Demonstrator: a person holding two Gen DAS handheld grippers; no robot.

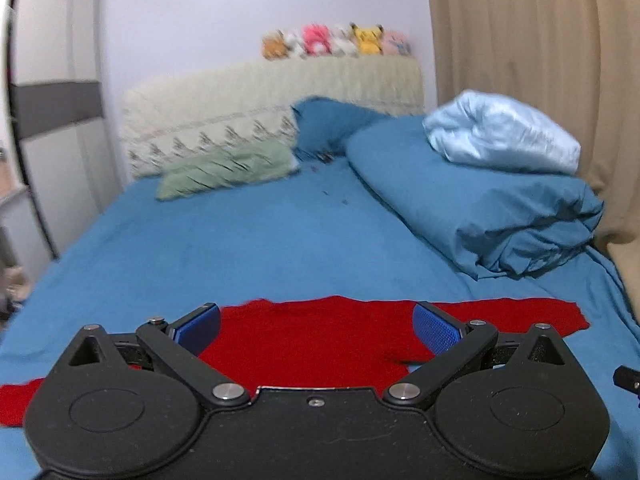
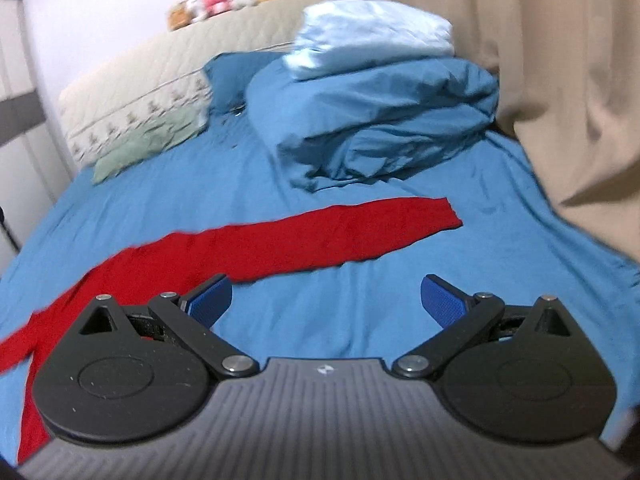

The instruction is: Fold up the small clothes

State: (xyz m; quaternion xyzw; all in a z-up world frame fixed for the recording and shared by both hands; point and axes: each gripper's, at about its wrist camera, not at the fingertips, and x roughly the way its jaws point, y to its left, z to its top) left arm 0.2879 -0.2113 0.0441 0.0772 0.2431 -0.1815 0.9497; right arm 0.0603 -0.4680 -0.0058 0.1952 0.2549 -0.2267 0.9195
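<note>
1. Near the foot edge of the bed [image 1: 280,232]: one red knit garment [image 1: 320,340], spread flat on the smooth blue sheet, long and ragged-edged.
2. Over its middle: left gripper [image 1: 316,326], spread wide, nothing held; two textured blue pads [image 1: 434,330] on black linkage arms.
3. Over bare sheet, just right of the garment: right gripper [image 2: 326,300], likewise wide and empty; left pad [image 2: 210,300] overlapping the red edge, contact impossible to judge.
4. Toward the bed's right edge: one bulky folded blue duvet [image 1: 480,216], creased, topped by one glossy pale-blue bundle [image 1: 504,132].
5. At the head edge: one quilted cream headboard cover [image 1: 256,108], one blue pillow [image 1: 332,124], one pale green cushion [image 1: 224,172], a blurred row of about six plush toys [image 1: 336,40].
6. Right side: beige pleated curtain [image 1: 540,60].
7. Right wrist view only: the garment's long sleeve [image 2: 400,220] reaching toward the curtain. Left wrist view only: the wardrobe [image 1: 52,100] beyond the bed's left edge.
</note>
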